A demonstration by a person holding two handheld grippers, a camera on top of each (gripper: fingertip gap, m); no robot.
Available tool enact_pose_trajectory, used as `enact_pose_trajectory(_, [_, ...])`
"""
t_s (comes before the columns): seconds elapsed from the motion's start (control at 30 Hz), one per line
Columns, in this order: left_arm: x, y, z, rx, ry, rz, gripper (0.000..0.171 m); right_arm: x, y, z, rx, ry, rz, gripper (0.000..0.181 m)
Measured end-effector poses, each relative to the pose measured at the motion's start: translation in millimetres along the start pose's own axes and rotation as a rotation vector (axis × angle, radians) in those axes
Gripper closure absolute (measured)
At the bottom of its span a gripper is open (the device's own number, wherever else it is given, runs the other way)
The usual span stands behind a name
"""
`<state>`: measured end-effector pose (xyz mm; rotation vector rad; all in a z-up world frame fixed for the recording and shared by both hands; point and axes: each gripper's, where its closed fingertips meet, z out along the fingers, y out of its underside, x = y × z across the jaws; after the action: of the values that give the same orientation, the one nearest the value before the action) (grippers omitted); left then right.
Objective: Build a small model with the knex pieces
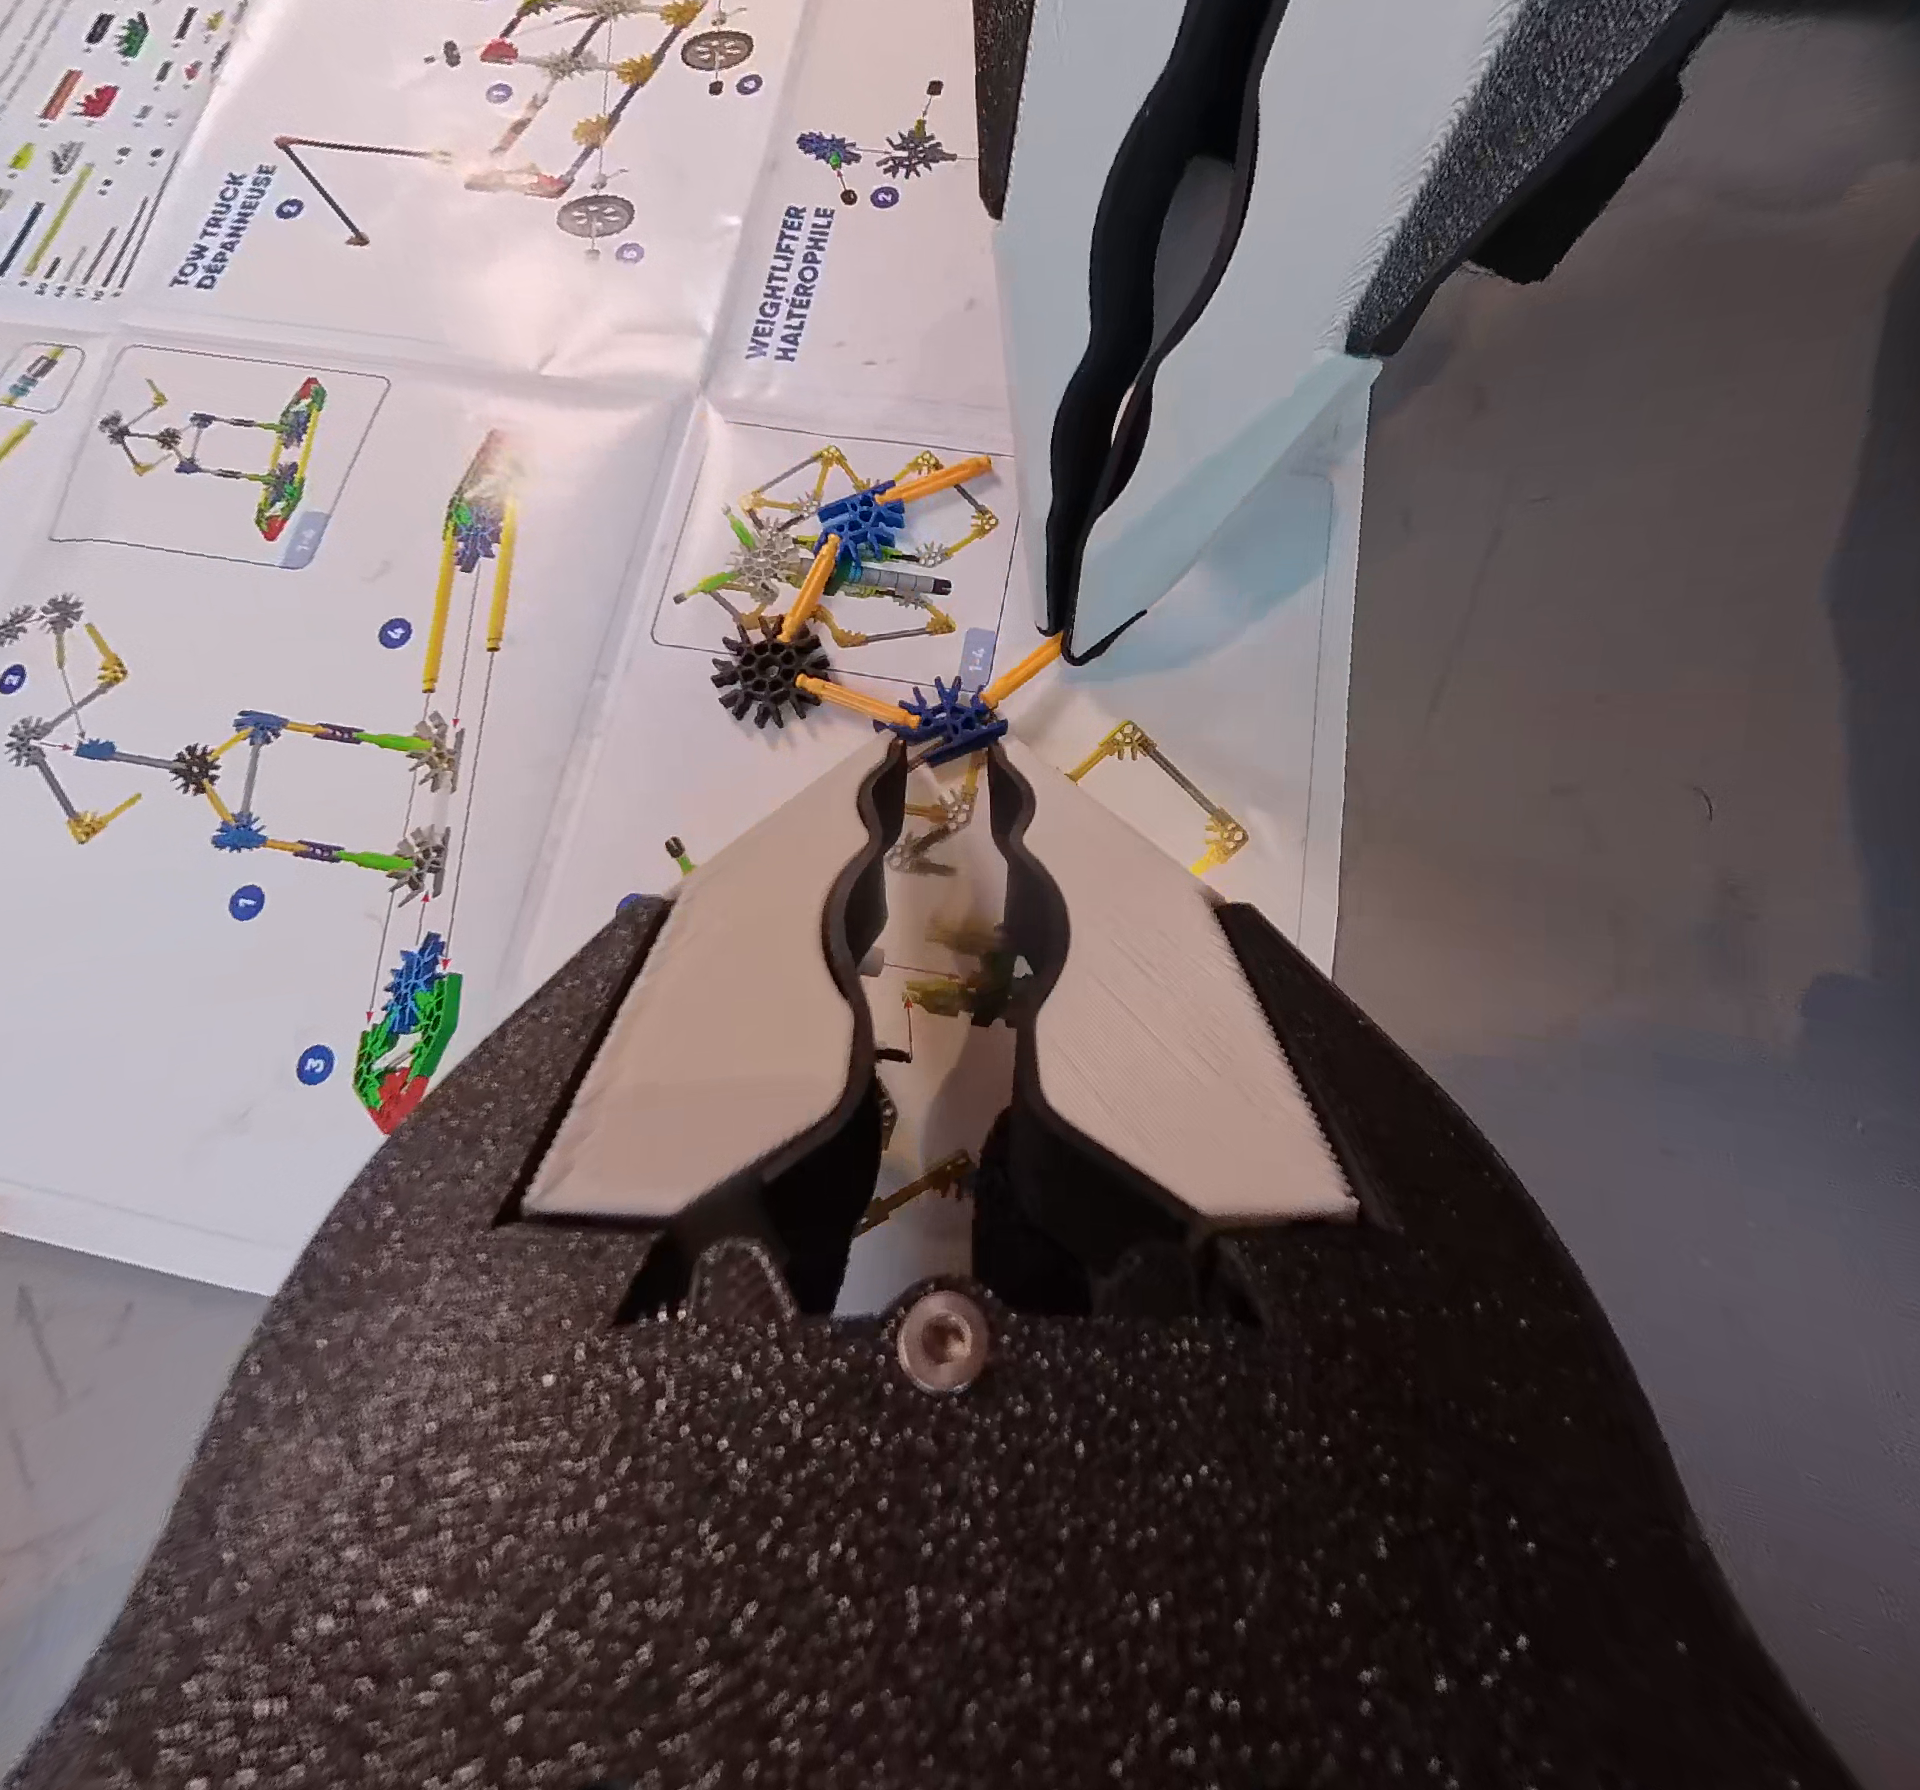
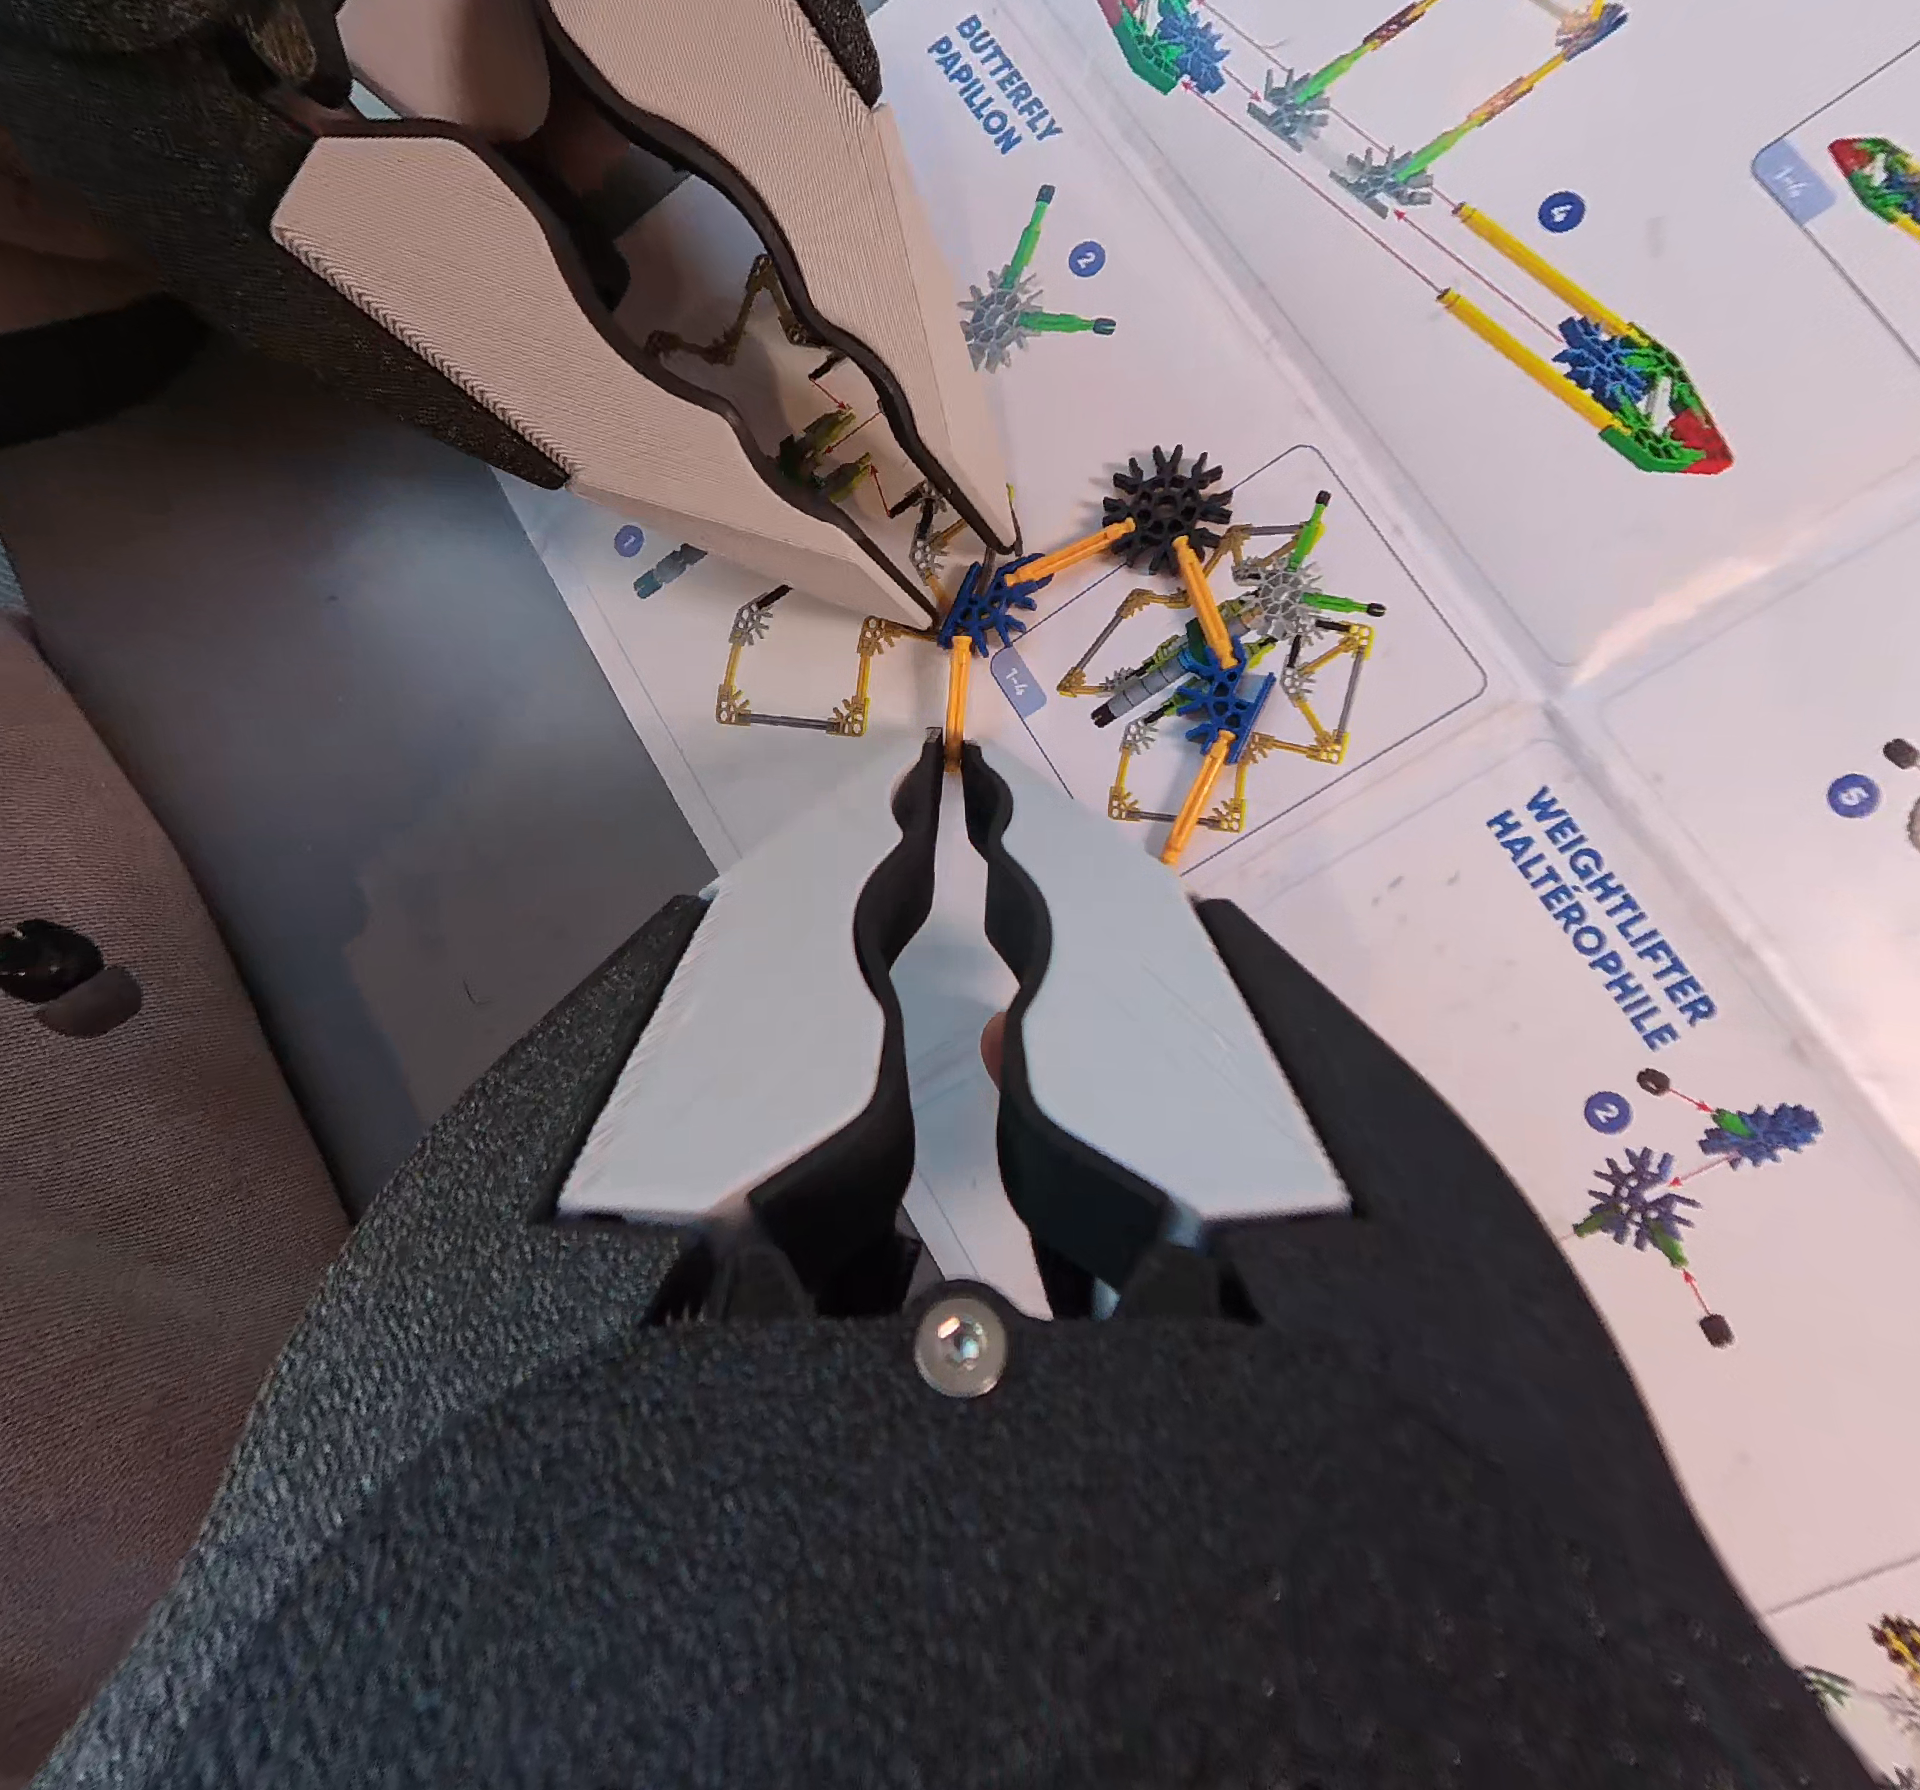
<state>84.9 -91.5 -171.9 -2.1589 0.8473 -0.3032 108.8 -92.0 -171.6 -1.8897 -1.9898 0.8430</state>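
Two hand-held grippers met over a small toy model of rods and toothed connectors lying on an unfolded instruction sheet (image 1: 582, 452) spread across a grey table (image 1: 1621, 805). The left gripper (image 1: 943, 751) pinched the nearer blue connector (image 1: 948, 714) between its white fingers, which stood only slightly apart. The right gripper (image 2: 951, 753) was closed on the outer end of an orange rod (image 2: 958, 691) plugged into that same connector. A second orange rod ran from the connector to a black connector (image 1: 771, 668), and a third went on to another blue connector (image 1: 858, 522) resting on the sheet's printed diagrams.
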Motion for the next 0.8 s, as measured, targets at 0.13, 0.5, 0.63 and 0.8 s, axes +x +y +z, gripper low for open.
enact_pose_trajectory(0.13, [2,-1,1,0.001,0.010,0.003,0.158,-1,1,0,-0.004,-0.003,0.012,0.179])
enact_pose_trajectory(0.5, [8,-1,1,-0.004,0.033,0.010,0.158,-6,-4,-3,0.011,0.003,-0.004,0.174])
enact_pose_trajectory(0.63, [8,-1,1,-0.006,0.031,0.013,0.158,-4,-9,-4,0.021,0.029,-0.035,0.181])
enact_pose_trajectory(0.8, [8,-1,1,-0.008,0.031,0.012,0.158,-5,-8,1,0.005,0.032,-0.047,0.181])
